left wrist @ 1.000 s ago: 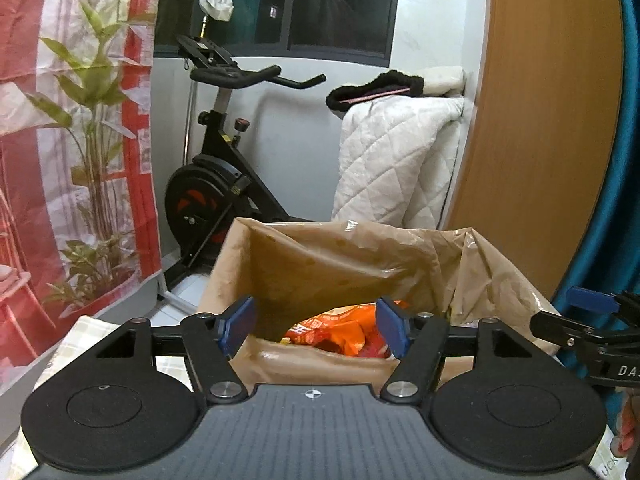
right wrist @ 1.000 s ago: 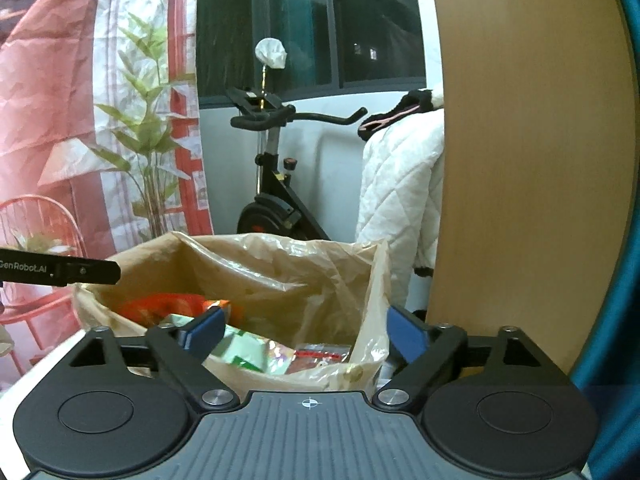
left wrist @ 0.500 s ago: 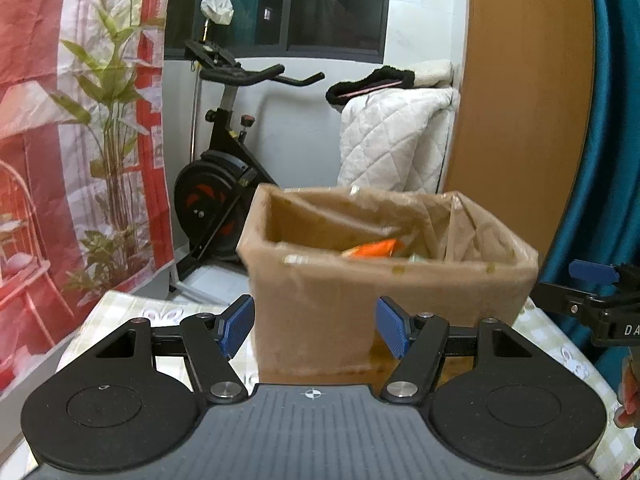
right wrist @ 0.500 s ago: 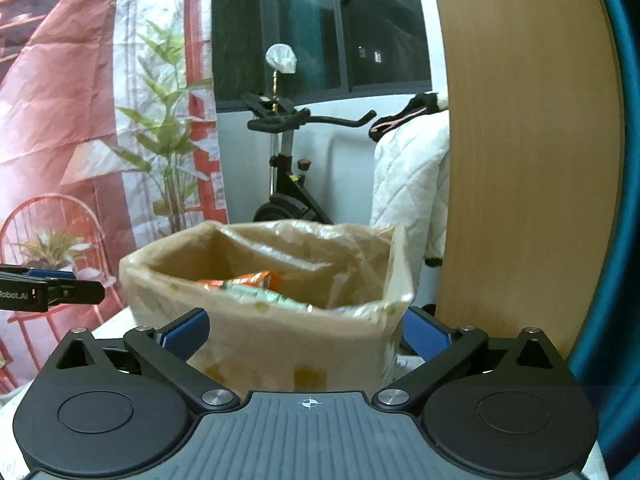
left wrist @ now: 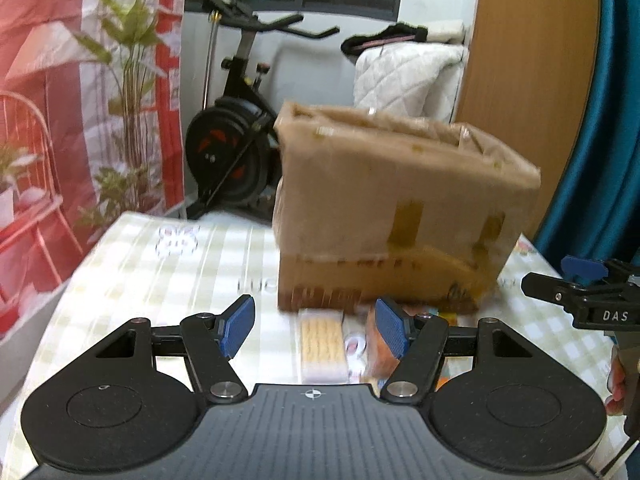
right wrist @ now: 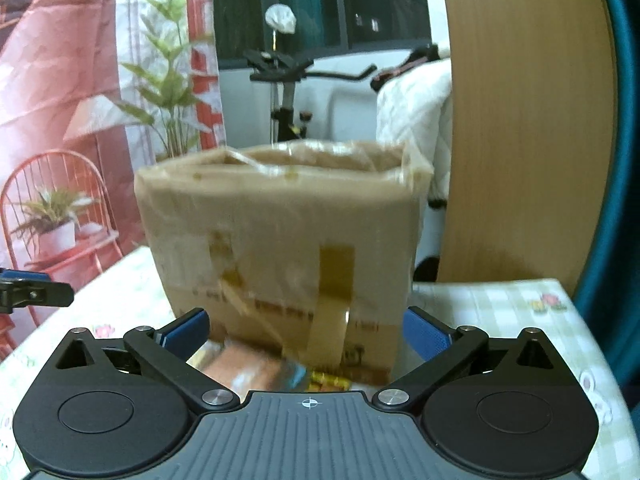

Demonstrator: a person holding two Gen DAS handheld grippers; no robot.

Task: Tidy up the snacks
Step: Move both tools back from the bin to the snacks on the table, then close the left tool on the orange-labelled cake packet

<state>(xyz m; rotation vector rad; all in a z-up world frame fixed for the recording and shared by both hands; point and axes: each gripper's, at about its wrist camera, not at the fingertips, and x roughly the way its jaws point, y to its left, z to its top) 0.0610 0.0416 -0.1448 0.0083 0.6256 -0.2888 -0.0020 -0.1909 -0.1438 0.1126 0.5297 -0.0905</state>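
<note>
While both grippers gape empty, snacks (left wrist: 323, 346) (blurred) lie before the box (left wrist: 400, 216) — untouched.

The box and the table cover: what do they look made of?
Box: brown corrugated cardboard, apparently lined with thin glossy plastic film folded over its rim and held by yellowish tape strips. Table cover: pale checked sheet with small flower prints; smooth, possibly vinyl or cloth, too blurred to say.
</note>
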